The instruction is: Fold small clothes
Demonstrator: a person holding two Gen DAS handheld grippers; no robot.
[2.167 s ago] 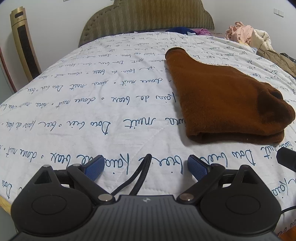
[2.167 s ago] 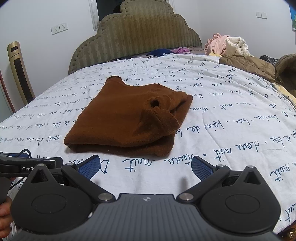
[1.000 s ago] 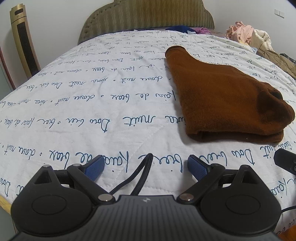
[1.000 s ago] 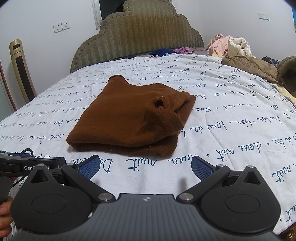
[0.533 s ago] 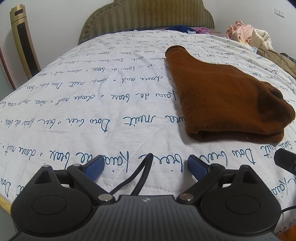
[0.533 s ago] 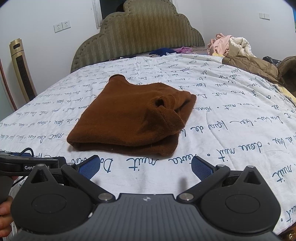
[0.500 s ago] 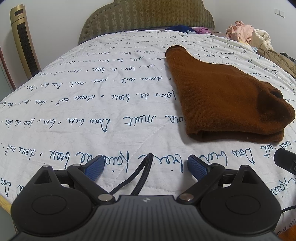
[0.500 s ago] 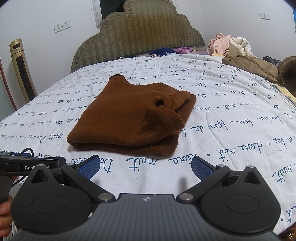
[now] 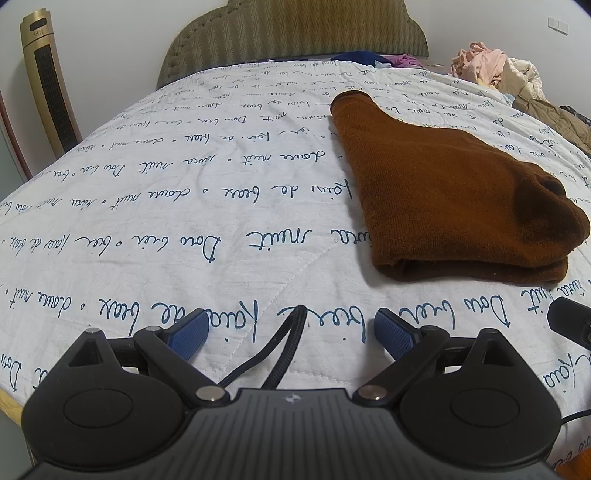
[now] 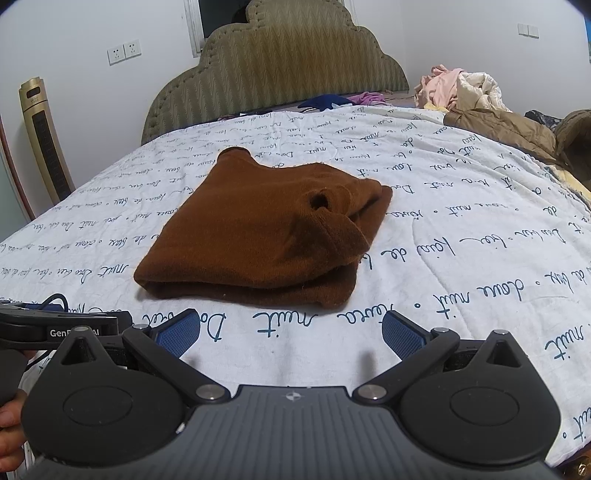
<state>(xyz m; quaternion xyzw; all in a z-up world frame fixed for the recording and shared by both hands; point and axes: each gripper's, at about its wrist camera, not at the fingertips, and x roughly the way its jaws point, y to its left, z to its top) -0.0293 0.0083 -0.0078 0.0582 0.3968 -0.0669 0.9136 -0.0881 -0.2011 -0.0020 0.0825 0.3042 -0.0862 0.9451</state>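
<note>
Nothing has shifted in the last moments: my left tongs point(image 9: 290, 330) and right tongs point(image 10: 290, 332) stay wide open and empty near the bed's point(image 10: 480, 236) edge, the folded brown sweater point(image 10: 266, 232) lying untouched just beyond, so this fold looks finished.

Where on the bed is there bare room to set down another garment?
Bare quilt lies left of the folded brown sweater, toward the headboard, and right of it. The far right edge is crowded with piled clothes.
</note>
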